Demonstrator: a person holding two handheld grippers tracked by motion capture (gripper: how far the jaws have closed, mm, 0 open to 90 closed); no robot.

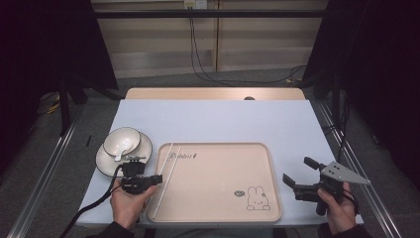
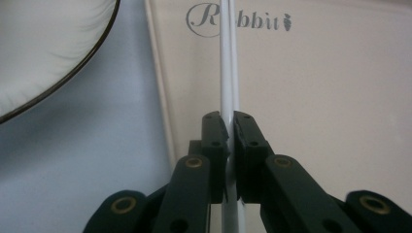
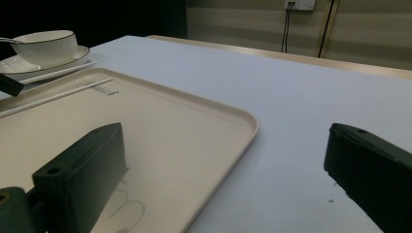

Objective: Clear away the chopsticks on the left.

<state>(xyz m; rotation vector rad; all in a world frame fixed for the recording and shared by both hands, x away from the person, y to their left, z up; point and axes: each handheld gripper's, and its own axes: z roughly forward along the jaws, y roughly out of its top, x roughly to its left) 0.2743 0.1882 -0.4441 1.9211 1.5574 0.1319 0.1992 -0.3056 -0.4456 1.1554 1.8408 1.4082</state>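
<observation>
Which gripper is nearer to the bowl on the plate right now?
Left. The left gripper, shut on white chopsticks over the tray's left edge, sits just below the bowl. The right gripper stands open beyond the tray's right edge.

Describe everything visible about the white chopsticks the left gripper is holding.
The chopsticks are a pair of slim, straight, plain white sticks, smooth and glossy like plastic or melamine. They lie side by side, running lengthwise along the left part of the beige tray, their far tips reaching the printed "Rabbit" lettering. The left gripper is shut on them partway along, its black pads pressing both sides. Whether they rest on the tray or hang just above it is unclear.
</observation>
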